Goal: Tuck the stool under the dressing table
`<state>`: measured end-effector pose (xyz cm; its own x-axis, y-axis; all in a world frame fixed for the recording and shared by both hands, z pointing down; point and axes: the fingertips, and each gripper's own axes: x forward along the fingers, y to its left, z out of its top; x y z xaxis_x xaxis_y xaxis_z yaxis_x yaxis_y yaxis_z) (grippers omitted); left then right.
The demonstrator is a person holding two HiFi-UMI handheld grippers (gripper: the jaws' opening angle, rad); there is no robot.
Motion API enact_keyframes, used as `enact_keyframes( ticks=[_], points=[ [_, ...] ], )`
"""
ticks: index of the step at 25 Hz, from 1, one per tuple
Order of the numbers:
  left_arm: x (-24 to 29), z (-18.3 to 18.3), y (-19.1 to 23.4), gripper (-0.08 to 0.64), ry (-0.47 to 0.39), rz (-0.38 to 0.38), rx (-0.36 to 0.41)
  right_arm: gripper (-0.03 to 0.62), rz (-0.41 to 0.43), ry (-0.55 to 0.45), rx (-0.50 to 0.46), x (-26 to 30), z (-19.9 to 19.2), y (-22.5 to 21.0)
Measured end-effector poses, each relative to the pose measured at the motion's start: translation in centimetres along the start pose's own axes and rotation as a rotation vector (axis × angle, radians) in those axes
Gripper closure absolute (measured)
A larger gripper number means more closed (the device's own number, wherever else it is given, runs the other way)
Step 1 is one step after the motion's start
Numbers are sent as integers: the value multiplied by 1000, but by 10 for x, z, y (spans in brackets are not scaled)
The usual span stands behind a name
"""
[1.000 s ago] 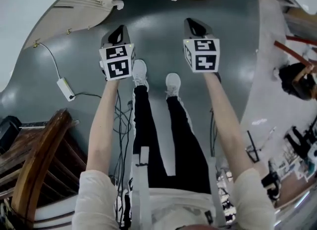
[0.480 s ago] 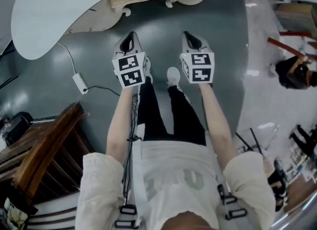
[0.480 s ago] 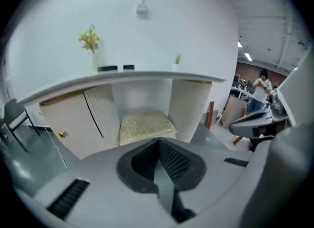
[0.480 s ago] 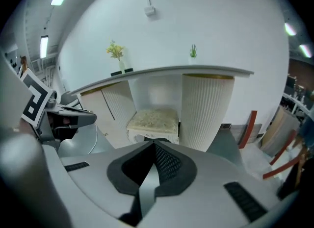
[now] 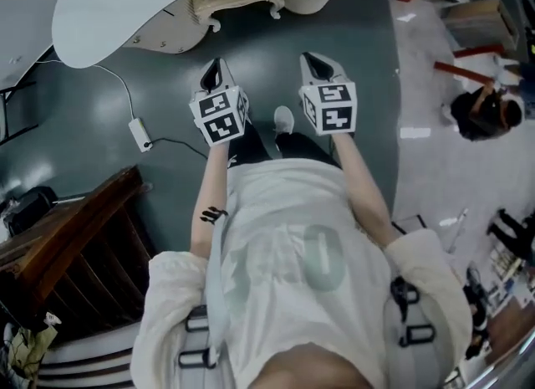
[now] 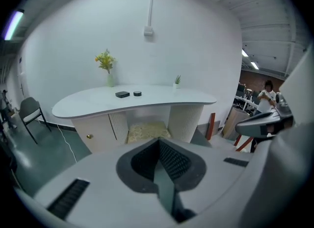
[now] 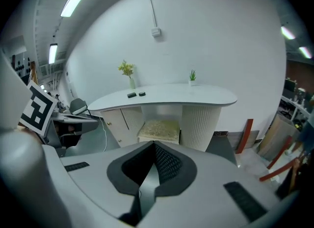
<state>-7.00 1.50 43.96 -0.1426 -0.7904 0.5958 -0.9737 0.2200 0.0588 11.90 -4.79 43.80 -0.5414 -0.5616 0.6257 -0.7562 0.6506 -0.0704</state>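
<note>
— What do we have for the room and the surface?

— We see a smooth grey-green floor [image 5: 109,170] with a dull sheen, and a plain white wall [image 6: 196,40] behind the dressing table [image 6: 88,103]. The table's top is a white slab with rounded, kidney-like ends. On it stand a vase [image 6: 109,80] of yellow flowers, a small green plant [image 6: 177,80] and two flat dark items [image 6: 122,94].

— And the stool?

— We find the stool [image 7: 159,129] in the opening under the top, between a flat-fronted cabinet [image 6: 98,134] with a small knob and a ribbed, rounded pedestal [image 7: 198,124]. Its cushion is a pale gold, patterned fabric. In the head view its front edge and two curled white legs show just past the top's rim.

— The grippers?

— We hold both in the air, well apart from the stool. The left gripper [image 6: 158,143] has its jaws pressed together with nothing between them, and so does the right gripper [image 7: 154,148]. Their pads are dark and finely ridged, set in smooth grey shells.

— Anything else around us?

— We note a white cable with a small box [image 5: 140,134] on the floor, dark brown wooden furniture [image 5: 75,253] at our left, a folding chair [image 6: 30,112] by the wall, and red boards [image 7: 244,134] leaning beside the pedestal.
</note>
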Motion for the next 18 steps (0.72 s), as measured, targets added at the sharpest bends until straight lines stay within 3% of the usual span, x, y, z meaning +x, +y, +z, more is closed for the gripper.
enact_keyframes(
  ticks=[7,18],
  points=[
    [-41,-18,-6,557,4,36,-45,591,4,-5,11,-33,-2,-1],
    [-54,-13,1,555,-9,53,-31,591,-1,-37,1,-38,5,1]
  ],
)
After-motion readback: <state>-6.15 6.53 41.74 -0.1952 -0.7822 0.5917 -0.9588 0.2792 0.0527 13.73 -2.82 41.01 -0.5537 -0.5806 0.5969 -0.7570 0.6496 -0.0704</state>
